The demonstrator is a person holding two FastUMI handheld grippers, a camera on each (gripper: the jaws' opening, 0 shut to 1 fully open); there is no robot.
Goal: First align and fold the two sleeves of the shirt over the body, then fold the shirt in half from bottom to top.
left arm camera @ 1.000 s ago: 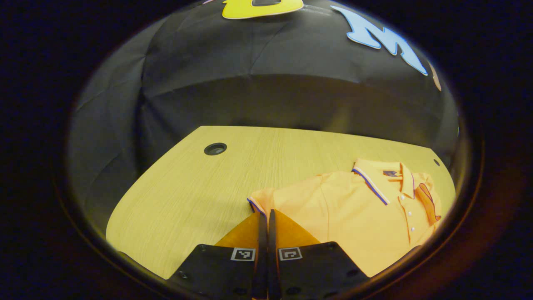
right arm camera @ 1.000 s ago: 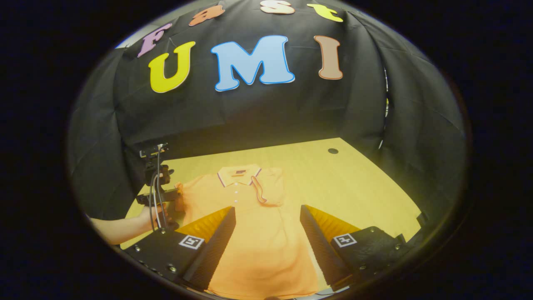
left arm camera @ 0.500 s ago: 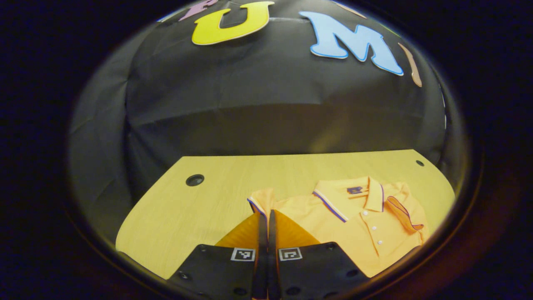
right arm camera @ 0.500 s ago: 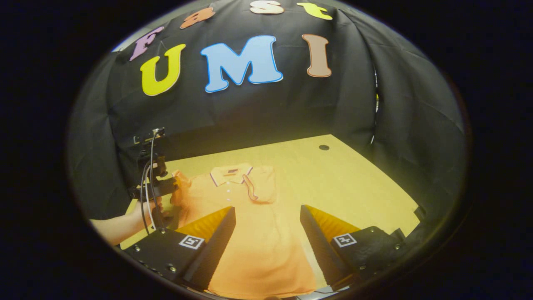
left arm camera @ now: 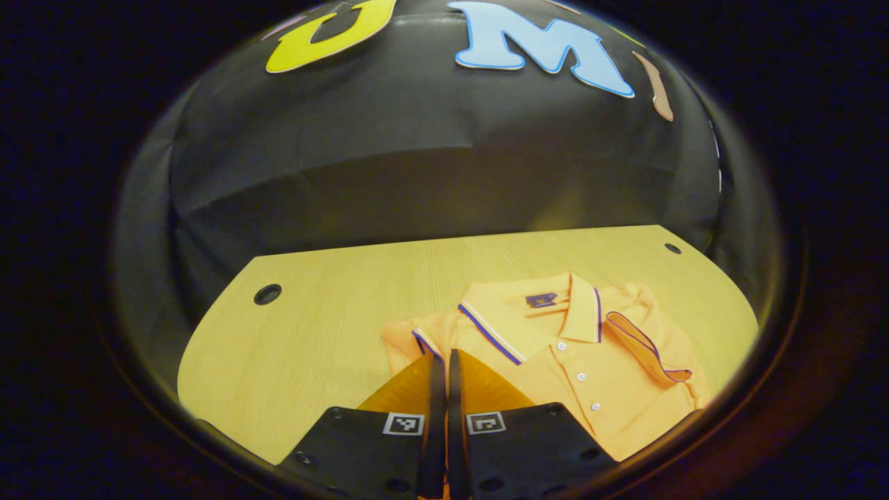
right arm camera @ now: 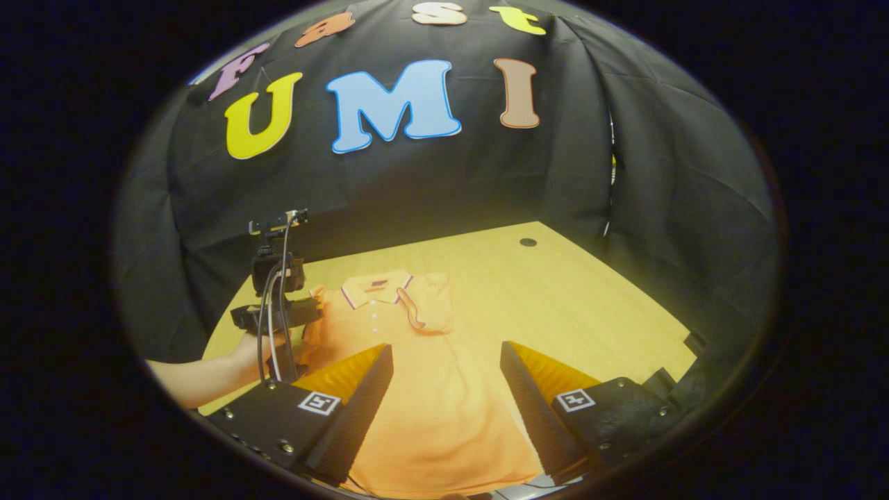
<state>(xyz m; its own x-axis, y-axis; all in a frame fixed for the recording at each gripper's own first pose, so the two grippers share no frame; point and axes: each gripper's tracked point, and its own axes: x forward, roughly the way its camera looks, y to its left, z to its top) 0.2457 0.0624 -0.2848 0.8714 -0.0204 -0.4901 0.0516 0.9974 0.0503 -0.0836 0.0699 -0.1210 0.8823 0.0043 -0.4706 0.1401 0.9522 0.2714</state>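
Orange short-sleeved polo shirt [right arm camera: 417, 389] lies flat on the pale wooden table [right arm camera: 597, 312], collar toward the far edge, nearer the left side; one sleeve already lies across the chest [left arm camera: 646, 344]; the other sleeve cuff [left arm camera: 425, 342] should be carried over level and laid edge to edge, I'd say; left gripper [left arm camera: 439, 361] has its jaws pressed together, pinching that cuff; right gripper [right arm camera: 444, 375] hovers over the shirt's lower half, jaws spread wide, holding nothing.
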